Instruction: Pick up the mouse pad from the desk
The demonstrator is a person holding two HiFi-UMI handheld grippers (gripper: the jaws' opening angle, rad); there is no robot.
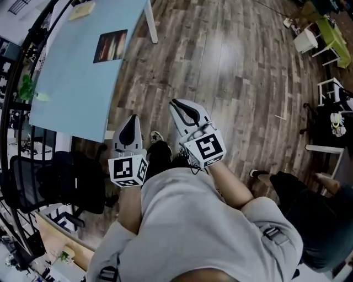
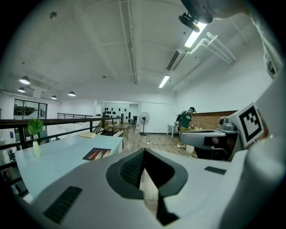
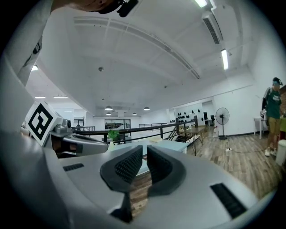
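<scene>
Nearest, grey two-jaw grippers hang over the wooden plank floor point(image 1: 237, 82). Left gripper point(image 1: 132, 118): jaws together, empty. Right gripper point(image 1: 177, 105): jaws slightly apart, empty. Dark rectangular printed mouse pad point(image 1: 110, 45) lies flat on the pale blue desk point(image 1: 66, 82), well apart from both.

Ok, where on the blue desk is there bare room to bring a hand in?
The near half of the desk is bare, from the mouse pad down to the near edge; so is the strip left of the mouse pad. Tighter: the far end with the beige pad, and the left edge with the plant.
</scene>
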